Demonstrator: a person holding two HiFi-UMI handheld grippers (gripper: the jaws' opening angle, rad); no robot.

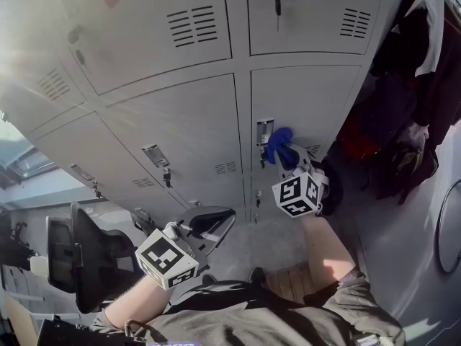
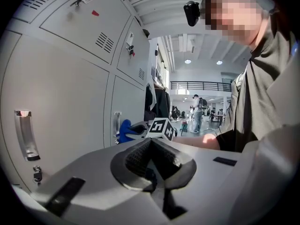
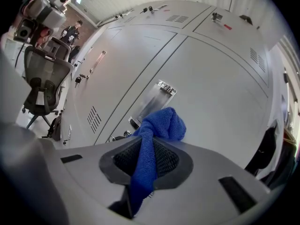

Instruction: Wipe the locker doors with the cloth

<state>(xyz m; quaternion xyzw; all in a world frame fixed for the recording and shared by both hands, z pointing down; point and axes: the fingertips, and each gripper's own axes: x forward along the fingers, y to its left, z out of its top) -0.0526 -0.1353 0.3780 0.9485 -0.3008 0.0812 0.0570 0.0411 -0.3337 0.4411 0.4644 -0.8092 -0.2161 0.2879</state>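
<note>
Grey locker doors [image 1: 187,135] fill the head view. My right gripper [image 1: 288,166] is shut on a blue cloth [image 1: 279,144], whose bunched end rests against the lower right door [image 1: 317,107] just beside its metal handle [image 1: 263,131]. In the right gripper view the cloth [image 3: 158,125] runs down between the jaws of that gripper [image 3: 146,159] and touches the door next to the handle [image 3: 154,100]. My left gripper [image 1: 214,222] hangs lower, away from the doors, shut with nothing in it [image 2: 152,157]. The left gripper view also shows the cloth [image 2: 123,129].
A black office chair [image 1: 85,259] stands at the lower left. Dark jackets [image 1: 410,114] hang at the right of the lockers. A key [image 1: 277,7] sticks out of an upper door. Several people [image 2: 196,108] stand far off in the hall.
</note>
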